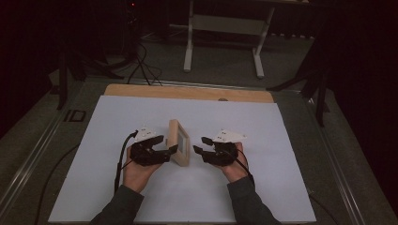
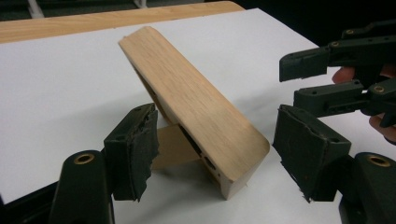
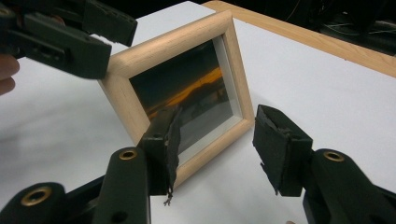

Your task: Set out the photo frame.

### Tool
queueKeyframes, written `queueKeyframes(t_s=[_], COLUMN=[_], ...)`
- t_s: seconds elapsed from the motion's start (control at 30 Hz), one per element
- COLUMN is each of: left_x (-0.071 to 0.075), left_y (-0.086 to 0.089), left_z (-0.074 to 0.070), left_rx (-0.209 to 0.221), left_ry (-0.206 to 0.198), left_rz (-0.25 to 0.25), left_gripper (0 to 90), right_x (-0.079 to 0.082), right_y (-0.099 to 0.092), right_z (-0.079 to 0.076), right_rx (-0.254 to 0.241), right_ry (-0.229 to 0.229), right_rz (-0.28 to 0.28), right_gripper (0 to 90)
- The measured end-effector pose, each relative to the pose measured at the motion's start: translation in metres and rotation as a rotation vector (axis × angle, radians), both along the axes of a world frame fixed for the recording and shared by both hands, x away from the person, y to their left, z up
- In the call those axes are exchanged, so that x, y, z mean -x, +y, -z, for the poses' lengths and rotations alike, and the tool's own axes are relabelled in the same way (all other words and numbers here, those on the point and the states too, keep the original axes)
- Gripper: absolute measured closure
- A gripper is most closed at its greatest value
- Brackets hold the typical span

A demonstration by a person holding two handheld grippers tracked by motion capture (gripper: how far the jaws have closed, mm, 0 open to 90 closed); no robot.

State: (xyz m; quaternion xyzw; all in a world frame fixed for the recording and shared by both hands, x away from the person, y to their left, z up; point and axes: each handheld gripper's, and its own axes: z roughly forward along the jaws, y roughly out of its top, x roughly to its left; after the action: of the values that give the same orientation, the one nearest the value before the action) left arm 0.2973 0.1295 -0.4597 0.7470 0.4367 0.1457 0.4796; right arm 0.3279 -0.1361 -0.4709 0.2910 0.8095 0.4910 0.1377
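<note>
The small square picture frame (image 3: pixel 179 88) was of pale, unpainted wood, smooth and matt, with rounded edges and a fine grain that ran along its broad side (image 2: pixel 196 100). Its pane was glossy glass and threw back an orange glint. A thin brown stand (image 2: pixel 173 145) behind it looked like card or fibreboard. It stood on a white matt sheet (image 1: pixel 141 201), smooth as paper, laid over a light wooden tabletop (image 1: pixel 187 92). The left gripper (image 2: pixel 215 154) and the right gripper (image 3: pixel 217 142) were of matt black plastic with brass-coloured eyelets; their pads (image 2: pixel 306 149) looked like rough, frayed black rubber.
</note>
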Motion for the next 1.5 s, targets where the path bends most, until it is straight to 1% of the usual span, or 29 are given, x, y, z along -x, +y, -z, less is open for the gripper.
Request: queueKeyframes(t_s=[0.17,0.5,0.57,0.67,0.93,1.0,1.07,1.37,1.43,1.5], left_x=[-0.001,-0.007,-0.008,-0.009,-0.009,-0.01,-0.01,-0.009,-0.009,-0.01], left_y=[-0.004,-0.012,-0.012,-0.012,-0.018,-0.018,-0.018,-0.017,-0.016,-0.015], left_z=[0.003,0.014,0.015,0.017,0.021,0.022,0.022,0.021,0.02,0.02], left_rx=[-0.011,-0.042,-0.042,-0.027,-0.041,-0.041,-0.036,-0.031,-0.031,-0.031], left_ry=[0.005,0.027,0.032,0.04,0.051,0.05,0.052,0.062,0.063,0.063], left_rz=[0.005,-0.007,-0.008,-0.007,0.003,0.002,0.004,0.001,0.002,0.001], left_gripper=[30.4,31.2,31.4,32.6,35.4,38.9,40.9,43.2,44.6,47.9], right_x=[0.0,-0.001,-0.001,-0.001,-0.001,-0.001,-0.002,-0.002,-0.003,-0.003], right_y=[-0.001,-0.003,-0.003,-0.004,-0.004,-0.005,-0.005,-0.009,-0.009,-0.009], right_z=[-0.001,-0.002,-0.002,-0.002,-0.002,-0.002,-0.003,-0.004,-0.004,-0.004], right_rx=[-0.001,-0.007,-0.006,-0.007,-0.008,-0.008,-0.01,-0.018,-0.019,-0.021], right_ry=[-0.002,-0.002,-0.002,-0.003,-0.003,-0.002,-0.003,-0.007,-0.007,-0.006], right_rz=[0.0,0.007,0.007,0.008,0.008,0.009,0.011,0.02,0.02,0.022], right_gripper=[50.3,50.1,50.1,50.0,50.0,50.0,49.9,49.8,49.8,49.7])
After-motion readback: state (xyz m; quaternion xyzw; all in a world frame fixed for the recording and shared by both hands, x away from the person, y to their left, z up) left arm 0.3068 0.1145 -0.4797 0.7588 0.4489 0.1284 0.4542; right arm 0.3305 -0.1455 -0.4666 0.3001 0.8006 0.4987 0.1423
